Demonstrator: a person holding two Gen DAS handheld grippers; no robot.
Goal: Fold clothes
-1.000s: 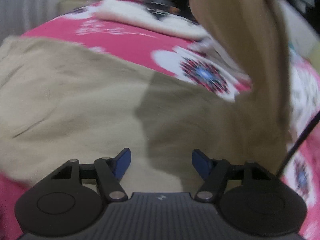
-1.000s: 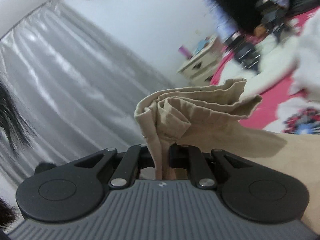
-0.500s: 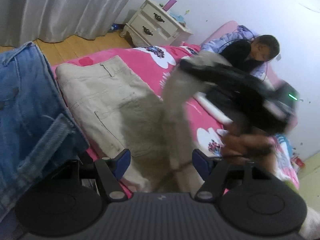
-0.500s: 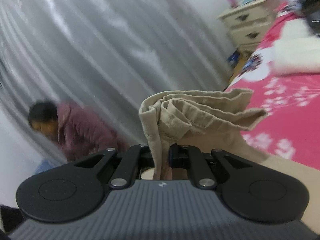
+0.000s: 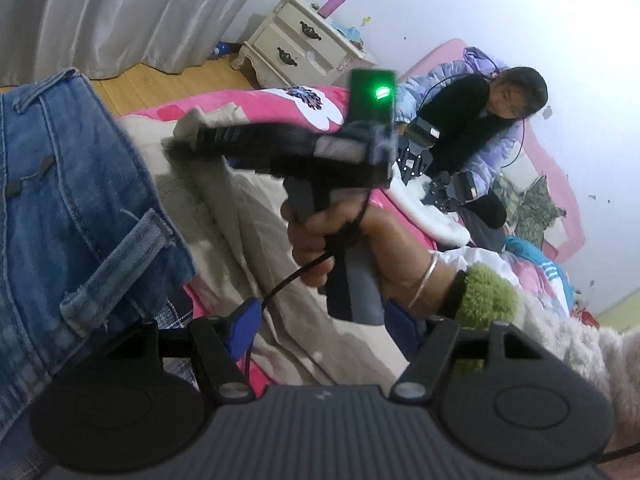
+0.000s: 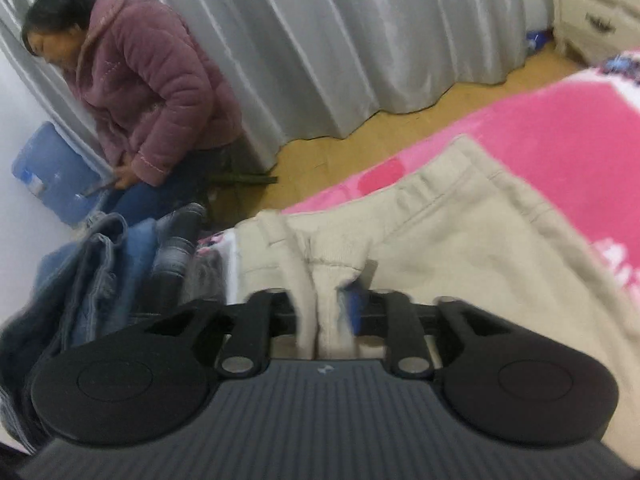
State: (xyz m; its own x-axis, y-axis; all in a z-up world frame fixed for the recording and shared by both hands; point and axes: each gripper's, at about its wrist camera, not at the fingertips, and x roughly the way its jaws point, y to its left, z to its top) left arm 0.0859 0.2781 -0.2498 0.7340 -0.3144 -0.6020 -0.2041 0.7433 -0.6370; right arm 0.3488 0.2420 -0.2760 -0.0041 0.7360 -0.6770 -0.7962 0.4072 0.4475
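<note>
Beige trousers [image 6: 460, 240] sit pinched in the right gripper [image 6: 328, 312], over the bed [image 6: 560, 128].

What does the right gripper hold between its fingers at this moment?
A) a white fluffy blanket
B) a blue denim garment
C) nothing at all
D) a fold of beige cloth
D: in the right wrist view the right gripper is closed on a bunch of the beige trousers lying on the pink bedspread.

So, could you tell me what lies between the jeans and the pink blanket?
The beige trousers, spread on the pink blanket beside the jeans, as the right wrist view shows.
</note>
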